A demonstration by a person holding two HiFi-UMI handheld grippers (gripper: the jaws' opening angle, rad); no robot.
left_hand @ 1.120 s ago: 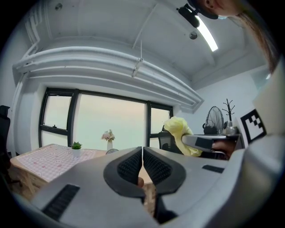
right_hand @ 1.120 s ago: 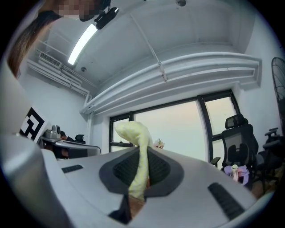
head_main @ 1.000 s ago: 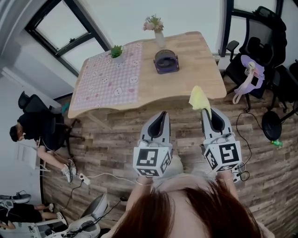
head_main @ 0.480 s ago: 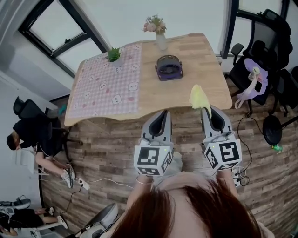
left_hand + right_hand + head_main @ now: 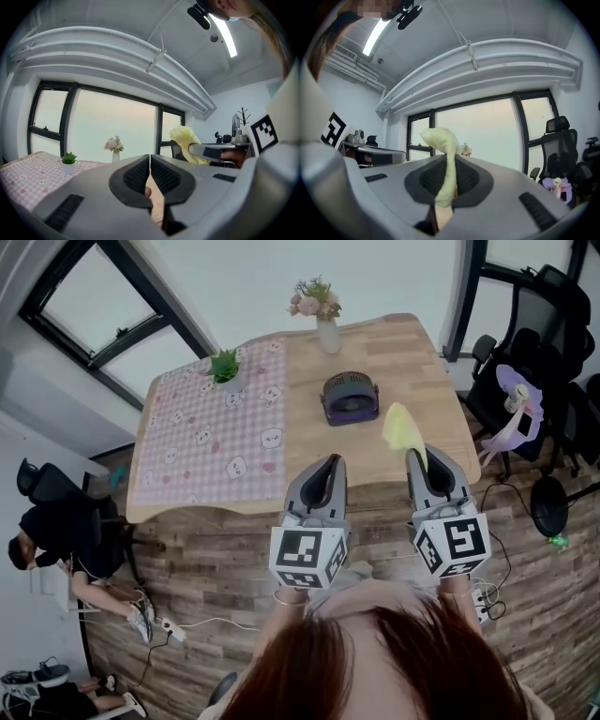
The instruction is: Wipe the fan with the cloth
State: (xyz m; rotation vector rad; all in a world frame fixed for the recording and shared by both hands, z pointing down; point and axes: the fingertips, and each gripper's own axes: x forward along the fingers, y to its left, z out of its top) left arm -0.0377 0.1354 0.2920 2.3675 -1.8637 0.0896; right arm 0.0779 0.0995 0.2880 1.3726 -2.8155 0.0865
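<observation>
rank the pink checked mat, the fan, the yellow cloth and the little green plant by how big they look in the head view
1. pink checked mat, by far the largest
2. fan and yellow cloth look about alike; the cloth is held up nearer the camera, so no ranking between them
3. green plant, the smallest

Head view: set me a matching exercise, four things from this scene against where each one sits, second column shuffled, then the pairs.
1. fan
2. cloth
3. flower vase
4. potted plant

A. on the checked tablecloth
B. pinched in the right gripper
C. on bare wood at the far edge of the table
D. on bare wood near the table's middle

Pairs: 1-D, 2-B, 3-C, 4-A
</observation>
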